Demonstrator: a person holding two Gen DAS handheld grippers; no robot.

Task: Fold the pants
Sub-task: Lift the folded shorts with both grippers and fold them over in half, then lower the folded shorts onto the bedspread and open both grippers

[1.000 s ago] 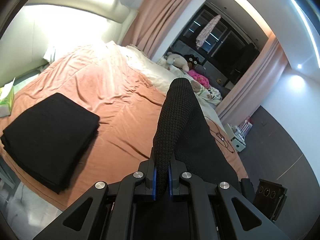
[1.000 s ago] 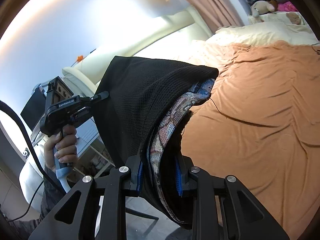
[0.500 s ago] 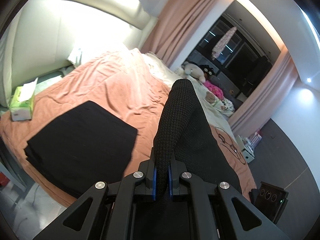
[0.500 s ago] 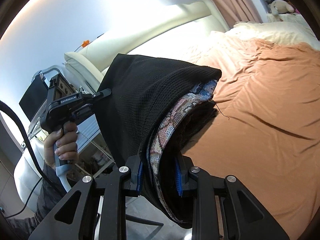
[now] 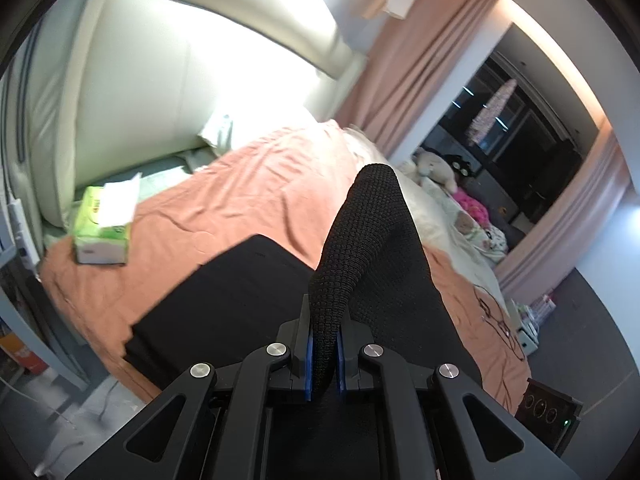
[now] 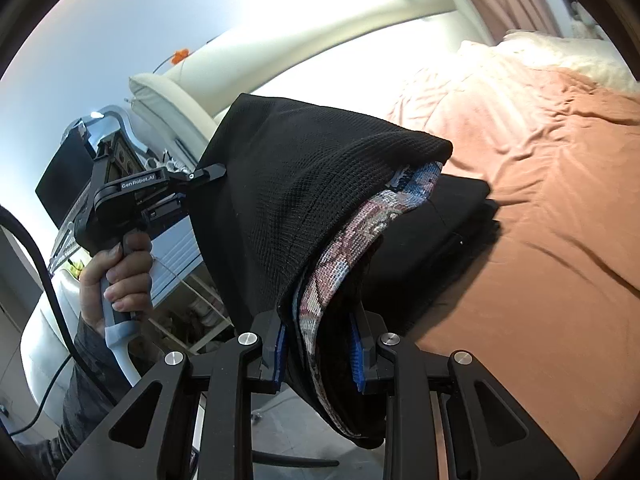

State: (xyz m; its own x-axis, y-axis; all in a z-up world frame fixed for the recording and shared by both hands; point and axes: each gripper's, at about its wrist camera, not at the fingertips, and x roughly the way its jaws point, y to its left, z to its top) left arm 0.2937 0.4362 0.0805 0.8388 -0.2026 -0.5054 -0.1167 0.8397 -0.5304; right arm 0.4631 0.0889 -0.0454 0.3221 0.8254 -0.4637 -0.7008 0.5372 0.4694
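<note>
Black waffle-knit pants (image 6: 304, 184), folded, hang stretched between both grippers above near edge of black folded-clothes stack (image 5: 224, 300). Left gripper (image 5: 323, 354) clamps thin edge; right gripper (image 6: 320, 344) clamps thick bundle, patterned lining showing. Stack lies ahead, below jaws.

Bed (image 5: 248, 200) — folded black stack (image 5: 224, 300), tissue box (image 5: 102, 226) on it.

Readable only: "GenRobot.AI" in white letters on the black body of the left claw (image 6: 202, 174). Print on green tissue box (image 5: 102, 226) too blurred.
</note>
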